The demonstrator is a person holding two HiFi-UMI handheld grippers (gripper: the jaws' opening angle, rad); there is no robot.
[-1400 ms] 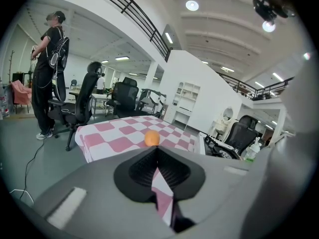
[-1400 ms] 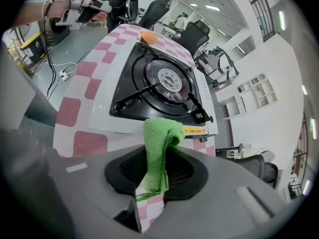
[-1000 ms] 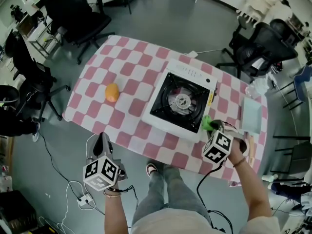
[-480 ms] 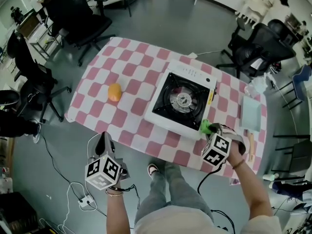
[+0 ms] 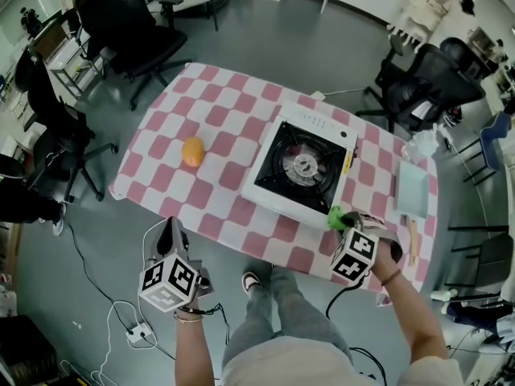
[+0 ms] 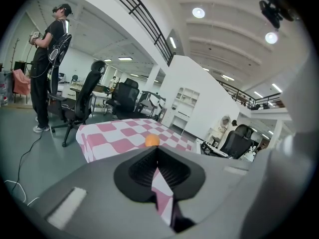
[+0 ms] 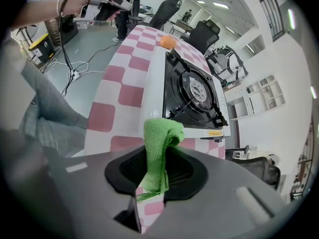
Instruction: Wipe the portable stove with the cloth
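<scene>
Leftmost, the left gripper [image 5: 167, 230] hangs off the near edge of the checked table [image 5: 211, 111], over the floor, its jaws pressed together on nothing and well apart from everything on the cloth-covered top. Further along lies a small orange object [image 5: 192, 152], clear of the work and needing no attention. Then comes the portable stove [image 5: 302, 167], white casing around a black pan support and burner, set square on the table. At its near right corner the right gripper [image 5: 344, 222] pinches a green cloth [image 5: 338, 215], a folded wad standing up out of the closed jaws. The cloth looks to be just at the stove's edge, though neither view settles whether it touches yet. To wipe well, I would lower the wad flat onto the white casing and draw it along the rim in long strokes, keeping the pinch firm so the cloth does not drag loose. The black prongs could snag it, so go round them. The stove looks light and may slide, so bringing the idle gripper up against its left side would steady it.
</scene>
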